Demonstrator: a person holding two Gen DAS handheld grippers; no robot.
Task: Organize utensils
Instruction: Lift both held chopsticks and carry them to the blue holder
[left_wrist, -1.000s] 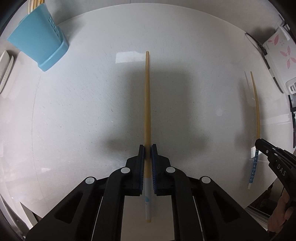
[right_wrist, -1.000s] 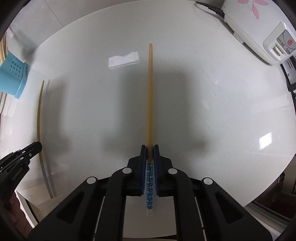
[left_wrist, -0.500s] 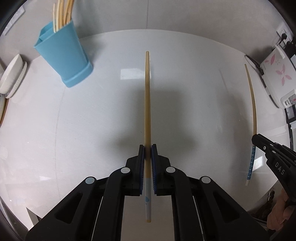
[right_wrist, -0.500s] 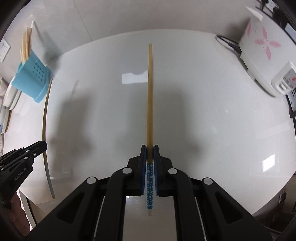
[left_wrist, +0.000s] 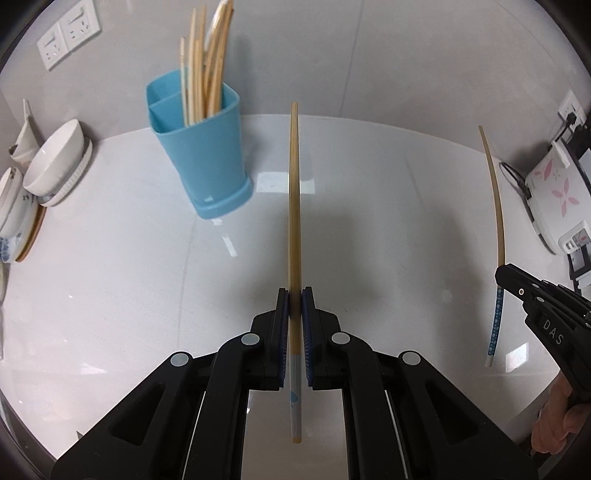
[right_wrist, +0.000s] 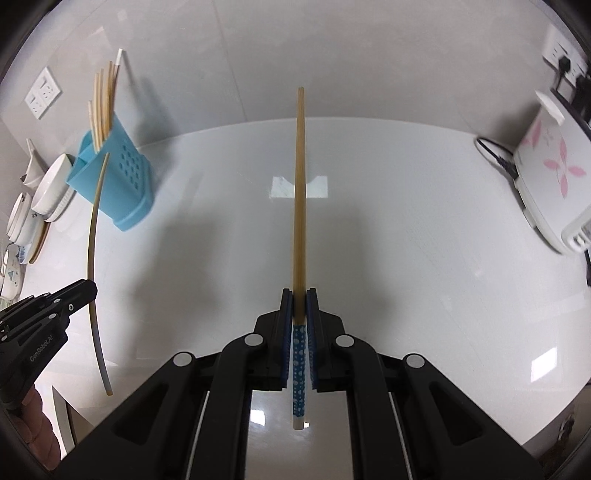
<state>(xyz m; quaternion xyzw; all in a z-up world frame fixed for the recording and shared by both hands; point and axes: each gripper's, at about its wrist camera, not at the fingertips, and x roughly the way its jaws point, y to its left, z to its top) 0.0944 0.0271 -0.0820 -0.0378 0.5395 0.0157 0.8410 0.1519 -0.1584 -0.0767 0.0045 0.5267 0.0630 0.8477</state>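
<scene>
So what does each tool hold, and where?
Each holds one chopstick near its decorated thick end: left tool, pale-ended chopstick; right tool, blue-dotted chopstick.

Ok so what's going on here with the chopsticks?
A person is tidying chopsticks with a handheld gripper in each hand. The left gripper is clamped on a chopstick with a pale striped end, and the right gripper is clamped on a chopstick with a blue dotted end. Both are held above the white table. The blue holder stands at the back left with several chopsticks already in one of its compartments. Neither held chopstick is over it yet.
</scene>
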